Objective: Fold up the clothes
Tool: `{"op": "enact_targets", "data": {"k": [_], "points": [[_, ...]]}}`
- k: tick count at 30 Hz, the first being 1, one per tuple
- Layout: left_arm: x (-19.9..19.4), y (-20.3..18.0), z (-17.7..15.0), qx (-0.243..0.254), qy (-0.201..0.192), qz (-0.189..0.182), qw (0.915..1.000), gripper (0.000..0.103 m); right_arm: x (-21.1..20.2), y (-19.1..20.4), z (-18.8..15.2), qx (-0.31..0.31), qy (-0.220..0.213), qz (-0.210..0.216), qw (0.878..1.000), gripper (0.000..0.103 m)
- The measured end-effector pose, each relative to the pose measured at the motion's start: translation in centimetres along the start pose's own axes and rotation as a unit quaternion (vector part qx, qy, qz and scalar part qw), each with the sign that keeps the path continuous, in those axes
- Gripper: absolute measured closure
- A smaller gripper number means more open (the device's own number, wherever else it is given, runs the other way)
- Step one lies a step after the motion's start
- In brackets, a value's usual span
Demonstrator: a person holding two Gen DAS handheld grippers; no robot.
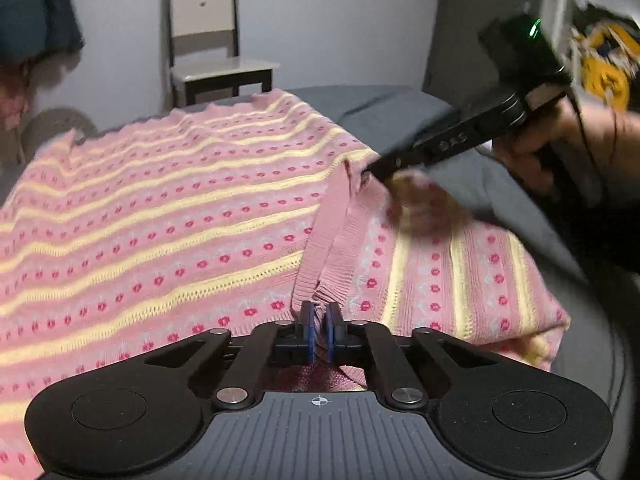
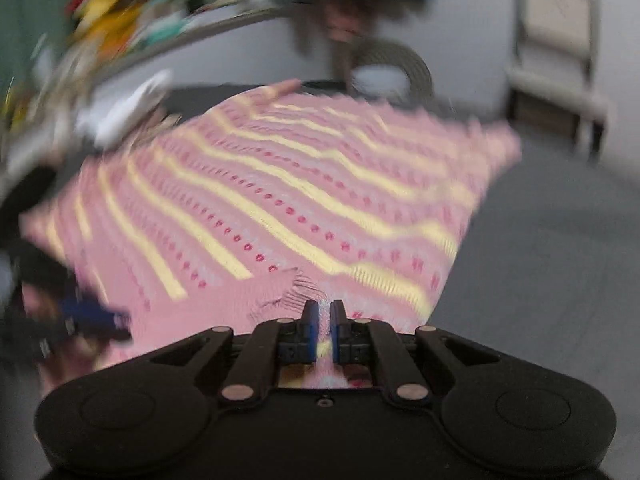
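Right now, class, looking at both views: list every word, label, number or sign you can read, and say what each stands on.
No text reads with certainty.
Raised marking on the side of the right gripper: too blurred to read.
Yellow and blue print on the white cloth, upper right: blurred, unreadable.
Pink sweater: stripes and flower dots only, no lettering.

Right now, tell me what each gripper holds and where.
Left gripper pinches the pink knit sweater by its ribbed band. Right gripper grips its edge.
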State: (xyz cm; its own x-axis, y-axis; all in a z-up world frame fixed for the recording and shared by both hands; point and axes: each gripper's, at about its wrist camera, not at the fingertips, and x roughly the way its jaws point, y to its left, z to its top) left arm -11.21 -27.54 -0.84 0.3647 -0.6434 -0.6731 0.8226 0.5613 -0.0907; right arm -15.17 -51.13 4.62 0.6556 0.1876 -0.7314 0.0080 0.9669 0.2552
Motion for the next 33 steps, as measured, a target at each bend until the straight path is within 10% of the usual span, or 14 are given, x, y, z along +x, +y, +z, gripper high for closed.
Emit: {"op": "enact_targets", "data": {"k": [5,8,21,24,33], "points": [[-1.5,0.1,0.4,0.0,-0.017,-0.004,0.9998,0.1,-0.2,-2.1,0.3,0.091,-0.004,0.013,0.996,0.08],[-2.0,-0.6,0.6,0.052,-0.038,0.005,0.9979,0.096,-2.5,-0.7,0.7,0.018,-0.036,-0.014,0.999,0.06],[1.2,-2.0,1.4,0.095,0.008,0.024,0.9951,0.091,-1.8,8.1,-2.1,-0.314,-0.012,-0.022,0.949,0.069],[1.2,-1.3,1.2,0.07,0.01,0.014,0.9974,0.091,0.0,8.1,-1.9,-0.3,0.021,-0.031,0.953,0.098],[-0.7,0.8,0.7,-0.015,-0.003,0.015,0.9998,0.101,1.0,4.3,1.1,-0.06,-0.004,-0.007,0.998,0.099]]}}
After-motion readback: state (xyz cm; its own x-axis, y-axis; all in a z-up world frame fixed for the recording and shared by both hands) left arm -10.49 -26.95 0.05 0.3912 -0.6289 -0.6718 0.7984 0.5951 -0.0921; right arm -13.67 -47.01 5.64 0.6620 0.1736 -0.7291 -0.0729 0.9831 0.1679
